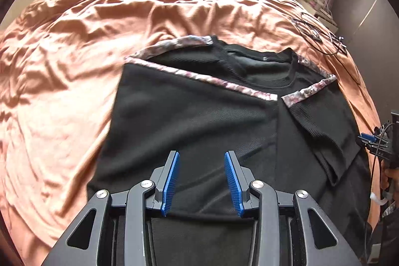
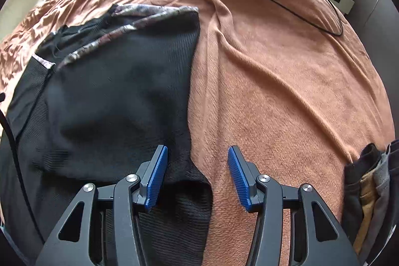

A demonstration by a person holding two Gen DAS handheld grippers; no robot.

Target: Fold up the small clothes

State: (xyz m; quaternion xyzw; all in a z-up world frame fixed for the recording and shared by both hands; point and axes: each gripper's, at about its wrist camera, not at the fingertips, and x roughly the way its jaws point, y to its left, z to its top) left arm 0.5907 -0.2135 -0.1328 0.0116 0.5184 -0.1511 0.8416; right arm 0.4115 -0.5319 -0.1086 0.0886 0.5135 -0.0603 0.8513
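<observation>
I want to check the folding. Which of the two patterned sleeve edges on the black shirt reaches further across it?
The long patterned edge on the left of the left wrist view: it runs diagonally past the neckline. The other edge is short.

Left wrist view: close above the black shirt (image 1: 199, 121), pitched steeply down, facing up the bed (image 1: 62, 66) toward the pillows. Right wrist view: same steep downward pitch, close over the shirt's right edge. Both views share the shirt, orange bedcover and black cable (image 2: 286, 4).
</observation>
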